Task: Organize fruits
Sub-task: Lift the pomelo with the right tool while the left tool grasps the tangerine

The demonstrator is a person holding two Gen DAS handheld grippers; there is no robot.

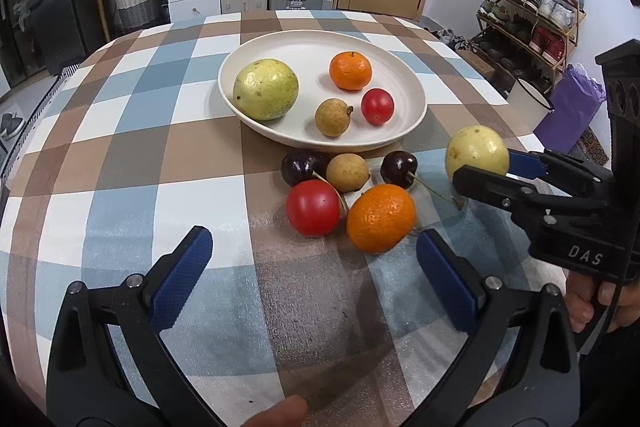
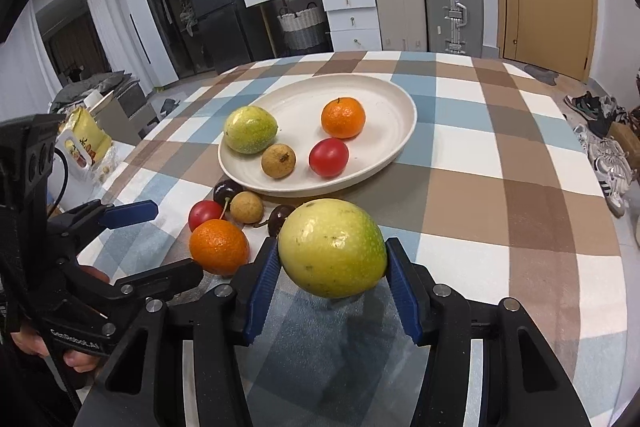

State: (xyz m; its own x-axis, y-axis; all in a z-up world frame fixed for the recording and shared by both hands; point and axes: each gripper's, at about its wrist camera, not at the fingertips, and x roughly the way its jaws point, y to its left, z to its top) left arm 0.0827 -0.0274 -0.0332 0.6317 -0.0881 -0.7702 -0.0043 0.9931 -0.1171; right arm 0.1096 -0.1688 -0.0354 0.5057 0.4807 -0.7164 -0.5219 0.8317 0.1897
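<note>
Holding a yellow-green fruit (image 2: pixel 332 247), the right claw (image 2: pixel 332 267) was recorded; left claw (image 1: pixel 314 275) wide, empty. Four fruits were plated (image 1: pixel 280 45); five remained at centre frame.

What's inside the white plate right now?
The white plate holds four fruits: a yellow-green fruit, a small orange, a red tomato and a brown longan. The plate surface beneath them is covered.
</note>
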